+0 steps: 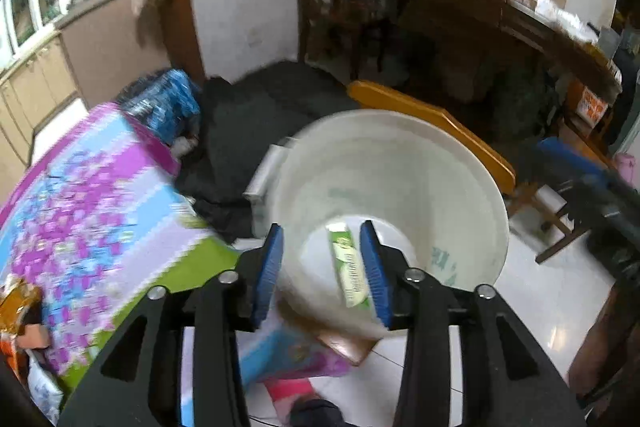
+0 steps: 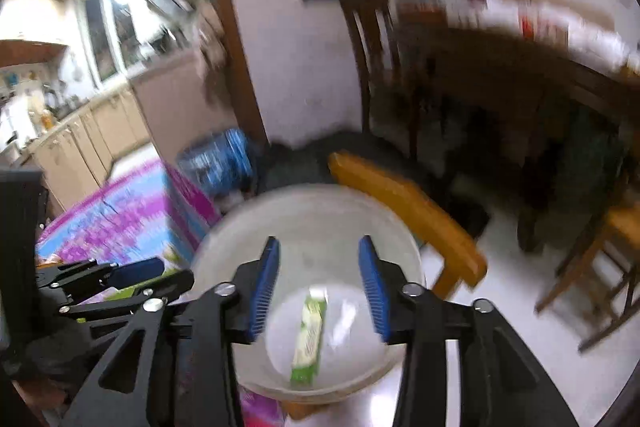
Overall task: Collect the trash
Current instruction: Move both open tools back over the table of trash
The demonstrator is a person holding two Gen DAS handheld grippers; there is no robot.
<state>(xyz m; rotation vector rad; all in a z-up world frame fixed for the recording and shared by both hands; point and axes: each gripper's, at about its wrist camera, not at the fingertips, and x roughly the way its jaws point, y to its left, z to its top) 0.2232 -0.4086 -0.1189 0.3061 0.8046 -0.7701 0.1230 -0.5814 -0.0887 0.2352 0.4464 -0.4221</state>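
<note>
So, green wrapper (image 2: 308, 337) lies in the white bin (image 2: 224, 247); left gripper (image 1: 322, 273) and right gripper (image 2: 320, 287) both released, empty. More trash possibly left.

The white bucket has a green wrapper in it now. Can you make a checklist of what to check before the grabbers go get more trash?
1. Green wrapper lies on the bottom of the white bucket: ok.
2. Right gripper open, nothing between its fingers: ok.
3. Left gripper open, not pressing on the wrapper: ok.
4. Bucket upright, mouth open: ok.
5. Next piece of trash spotted: cannot tell, pictures blurred.
6. Wooden chair beside the bucket, out of the way: ok.
</note>
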